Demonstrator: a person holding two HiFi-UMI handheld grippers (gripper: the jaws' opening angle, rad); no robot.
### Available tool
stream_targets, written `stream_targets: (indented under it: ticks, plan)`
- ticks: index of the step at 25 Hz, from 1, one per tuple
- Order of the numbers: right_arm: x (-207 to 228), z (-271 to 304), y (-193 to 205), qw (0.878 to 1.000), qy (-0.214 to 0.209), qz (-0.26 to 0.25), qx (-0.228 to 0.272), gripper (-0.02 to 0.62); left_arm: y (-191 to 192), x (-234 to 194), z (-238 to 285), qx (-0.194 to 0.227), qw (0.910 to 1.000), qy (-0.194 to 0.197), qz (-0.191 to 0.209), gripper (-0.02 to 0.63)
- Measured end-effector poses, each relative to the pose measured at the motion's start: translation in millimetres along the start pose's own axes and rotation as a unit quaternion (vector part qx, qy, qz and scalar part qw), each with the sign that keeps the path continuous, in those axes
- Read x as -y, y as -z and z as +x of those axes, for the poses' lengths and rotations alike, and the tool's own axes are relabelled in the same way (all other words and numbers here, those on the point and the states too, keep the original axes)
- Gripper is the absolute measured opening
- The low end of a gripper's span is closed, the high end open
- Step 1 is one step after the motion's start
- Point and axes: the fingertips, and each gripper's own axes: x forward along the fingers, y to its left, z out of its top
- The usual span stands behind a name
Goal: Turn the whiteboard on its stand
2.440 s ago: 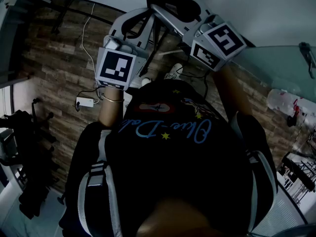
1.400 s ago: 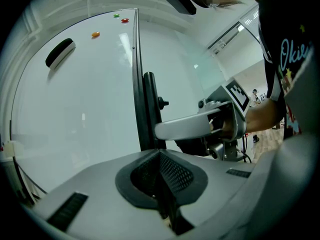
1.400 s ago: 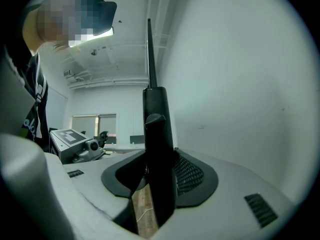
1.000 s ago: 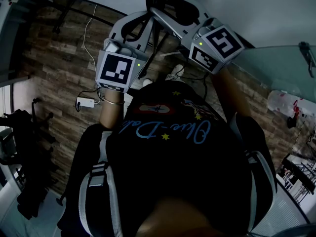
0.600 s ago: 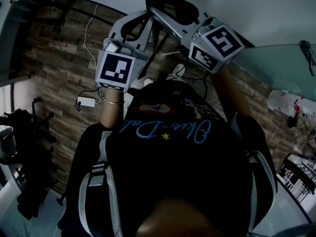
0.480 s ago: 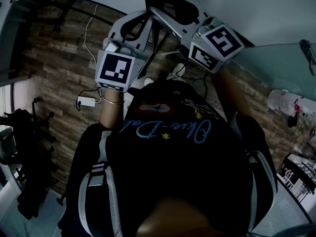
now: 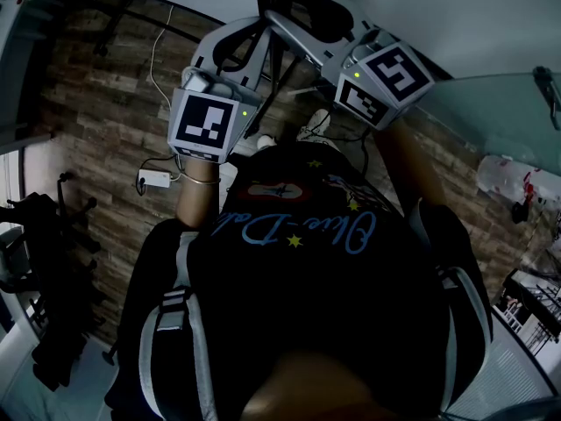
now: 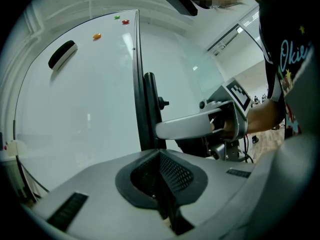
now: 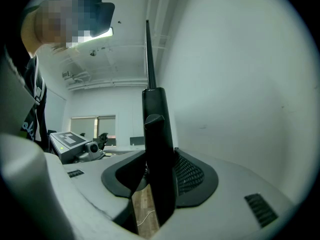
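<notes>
Hardly anything has shifted over the last couple of seconds. The whiteboard (image 8: 75, 114) stands in front of me as before, and in the head view both grippers sit where they were. So I judge that the hold is set and the turn has not begun.

My left gripper (image 8: 160, 154) is pinched tight on the black upright (image 8: 150, 104) at the board's side edge. My right gripper (image 9: 159, 159) clamps the same upright, jaws pressed to both its faces.

For room, a glass partition (image 7: 500, 117) runs near on my right. Dark gear (image 7: 44, 235) stands well off to my left, with plank floor (image 7: 96, 130) between. A white cable (image 7: 156, 68) and its adapter (image 7: 151, 181) lie near the base. A small knob (image 8: 163, 103) juts out just above my right gripper's reach.
</notes>
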Motion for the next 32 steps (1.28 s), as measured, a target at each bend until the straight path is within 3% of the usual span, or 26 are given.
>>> stream_targets:
  ticks: [12,32]
  plan:
    - [-6,-2,-3,1.000,-0.007,-0.004,0.001,0.189,-3,2,-5,-0.001,1.0000,-0.002,0.004,0.003]
    - [-16,-1,-1,0.998,-0.048,0.032,0.002,0.189,-1,-1,-16,-0.014,0.9978,-0.065,-0.009,0.003]
